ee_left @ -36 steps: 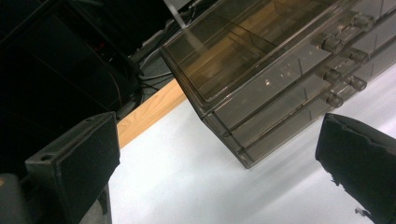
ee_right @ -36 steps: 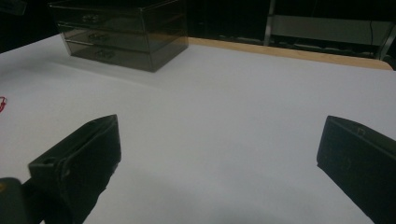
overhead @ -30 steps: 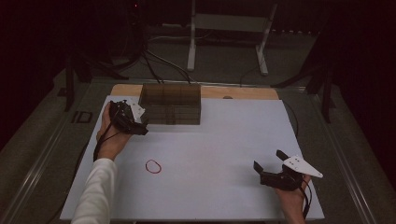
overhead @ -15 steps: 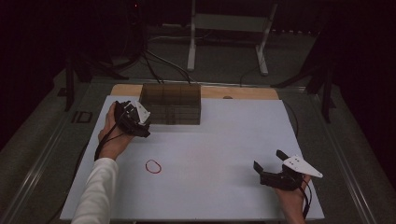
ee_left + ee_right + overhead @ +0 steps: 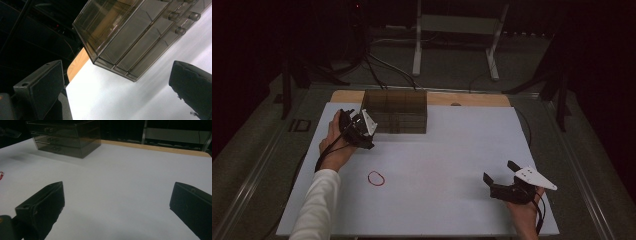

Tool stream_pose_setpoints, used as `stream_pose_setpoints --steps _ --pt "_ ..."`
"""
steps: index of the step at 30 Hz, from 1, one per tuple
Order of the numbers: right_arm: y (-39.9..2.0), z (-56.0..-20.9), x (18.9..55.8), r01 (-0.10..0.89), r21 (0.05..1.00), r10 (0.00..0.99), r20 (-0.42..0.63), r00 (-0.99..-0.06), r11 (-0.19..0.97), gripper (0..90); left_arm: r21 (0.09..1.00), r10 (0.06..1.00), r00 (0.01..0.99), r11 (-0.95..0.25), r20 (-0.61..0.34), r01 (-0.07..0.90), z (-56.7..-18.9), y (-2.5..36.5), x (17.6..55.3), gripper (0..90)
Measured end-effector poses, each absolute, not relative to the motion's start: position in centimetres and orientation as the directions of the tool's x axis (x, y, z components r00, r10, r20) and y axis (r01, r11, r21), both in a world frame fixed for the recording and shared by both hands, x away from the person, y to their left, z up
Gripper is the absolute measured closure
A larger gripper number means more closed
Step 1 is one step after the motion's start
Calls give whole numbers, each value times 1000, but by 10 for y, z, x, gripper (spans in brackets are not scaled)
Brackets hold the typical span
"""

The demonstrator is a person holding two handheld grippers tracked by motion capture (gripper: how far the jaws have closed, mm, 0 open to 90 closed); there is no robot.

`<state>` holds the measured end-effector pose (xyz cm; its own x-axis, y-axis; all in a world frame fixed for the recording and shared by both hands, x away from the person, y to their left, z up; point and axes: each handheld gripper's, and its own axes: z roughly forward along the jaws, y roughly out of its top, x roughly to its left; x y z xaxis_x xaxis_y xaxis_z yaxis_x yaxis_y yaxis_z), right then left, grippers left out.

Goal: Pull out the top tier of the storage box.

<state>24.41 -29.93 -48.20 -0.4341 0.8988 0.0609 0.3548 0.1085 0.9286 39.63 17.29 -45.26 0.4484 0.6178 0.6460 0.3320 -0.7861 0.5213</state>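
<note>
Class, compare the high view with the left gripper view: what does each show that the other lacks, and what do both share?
High view alone: the red rubber band lying on the white table, the right gripper open near the front edge, and the person's white sleeve.
Left gripper view alone: the drawer knobs close up, seen between its own wide-open fingers.
Both: the smoky plastic drawer box, the white table and its wooden back edge.

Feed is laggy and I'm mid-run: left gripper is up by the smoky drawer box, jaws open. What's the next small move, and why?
Probably ease the left gripper forward toward a knob on the drawer box. Its jaws stand wide apart with nothing between them, and in the left gripper view the drawer fronts look shut, off to one side. The right gripper rests open near the table's front edge, far off.
</note>
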Motion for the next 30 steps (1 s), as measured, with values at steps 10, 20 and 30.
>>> stream_pose_setpoints --steps 10,20,30 --pt "-300 -482 244 353 930 900 62 -432 106 4 503 597 439 -802 672 322 -457 162 397 13" --pt "-300 -482 244 352 930 900 60 -433 107 4 482 572 431 -820 698 307 -459 153 398 13" --pt "-300 -482 244 352 930 899 60 -434 108 4 441 534 430 -845 728 302 -463 146 399 13"
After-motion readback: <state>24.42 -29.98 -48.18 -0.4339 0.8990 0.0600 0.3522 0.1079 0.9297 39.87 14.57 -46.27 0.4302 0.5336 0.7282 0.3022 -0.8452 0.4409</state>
